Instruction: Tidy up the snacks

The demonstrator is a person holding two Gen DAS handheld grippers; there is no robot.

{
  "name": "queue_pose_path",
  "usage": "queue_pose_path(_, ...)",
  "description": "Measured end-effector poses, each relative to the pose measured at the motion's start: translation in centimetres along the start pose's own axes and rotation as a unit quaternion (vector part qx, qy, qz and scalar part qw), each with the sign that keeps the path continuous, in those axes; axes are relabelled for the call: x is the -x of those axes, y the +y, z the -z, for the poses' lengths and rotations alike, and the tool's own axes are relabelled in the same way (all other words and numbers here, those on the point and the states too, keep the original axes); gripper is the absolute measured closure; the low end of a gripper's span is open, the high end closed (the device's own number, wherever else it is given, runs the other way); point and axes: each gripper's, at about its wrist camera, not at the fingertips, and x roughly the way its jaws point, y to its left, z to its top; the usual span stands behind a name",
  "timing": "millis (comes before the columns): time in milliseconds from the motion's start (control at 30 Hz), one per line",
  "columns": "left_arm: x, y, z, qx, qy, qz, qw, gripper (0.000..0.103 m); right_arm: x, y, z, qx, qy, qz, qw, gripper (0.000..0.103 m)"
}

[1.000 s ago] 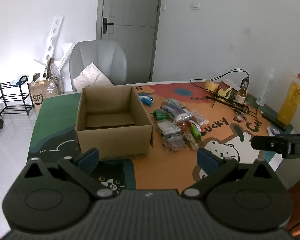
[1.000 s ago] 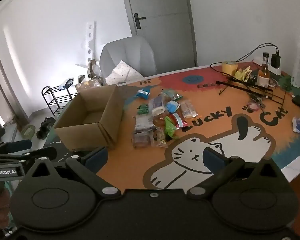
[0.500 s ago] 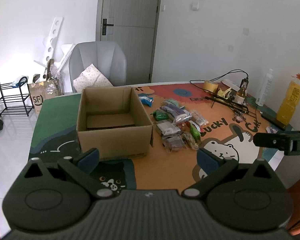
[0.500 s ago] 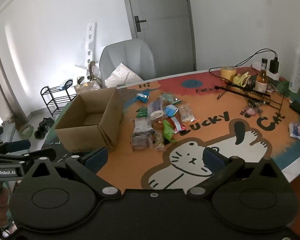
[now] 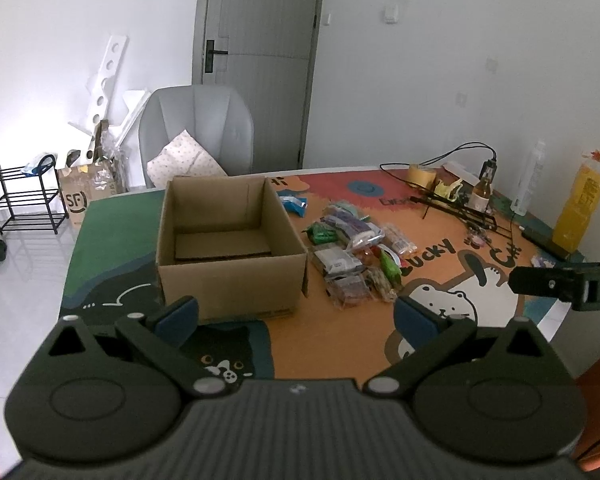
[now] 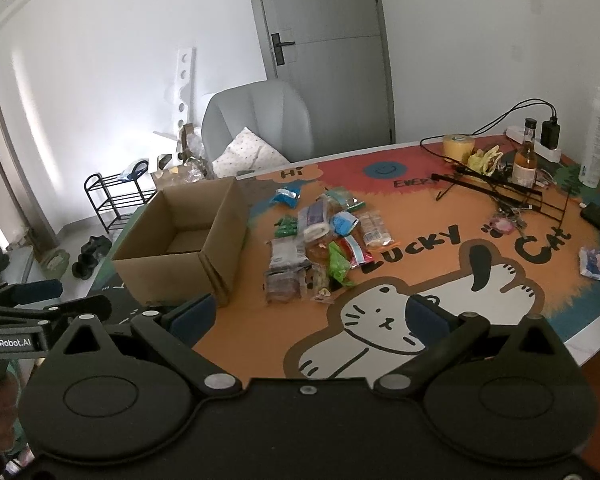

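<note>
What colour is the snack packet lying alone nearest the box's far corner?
Blue packet, clearest in the right wrist view.

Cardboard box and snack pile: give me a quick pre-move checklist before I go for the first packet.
1. Cardboard box open on top, upright: ok.
2. Box interior free of snacks, only a loose cardboard sheet on the bottom: ok.
3. Snack pile lies beside the box on the table mat, nothing on top of it: ok.
4. Left tool open, holding nothing: ok.
5. Right tool open, holding nothing: ok.
6. Blue packet lies apart from the pile, needs its own pick: ok.
</note>
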Motion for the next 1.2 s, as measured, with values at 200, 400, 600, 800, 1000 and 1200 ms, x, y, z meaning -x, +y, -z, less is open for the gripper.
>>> queue_pose_path(200, 0.05, 0.03, -0.04, 0.000, 0.000, 0.001, 1.0000, 0.000, -0.03, 0.05, 0.01, 0.001, 0.000, 0.000, 1.000, 0.000)
queue_pose_path(400, 0.10, 0.06, -0.07, 0.000, -0.001, 0.001, 1.0000, 0.000, -0.06, 0.12, 0.03, 0.003, 0.001, -0.001, 1.000, 0.000)
queue_pose_path(600, 0.11, 0.06, -0.07, 0.000, -0.001, 0.001, 1.0000, 0.000, -0.03, 0.07, -0.04, 0.003, 0.000, -0.001, 1.000, 0.000)
queue_pose_path(800, 0.18, 0.08, -0.07, 0.000, -0.002, 0.001, 1.0000, 0.000, -0.06, 0.02, 0.00, 0.003, 0.000, -0.001, 1.000, 0.000)
queue_pose_path(1000, 0.20, 0.04, -0.15, 0.001, -0.002, 0.001, 1.0000, 0.000, -0.06, -0.05, -0.05, 0.004, -0.001, -0.001, 1.000, 0.000)
queue_pose_path(1200, 0.26, 0.05, -0.17, 0.001, -0.003, 0.001, 1.0000, 0.000, -0.03, -0.07, 0.01, 0.004, -0.001, -0.001, 1.000, 0.000)
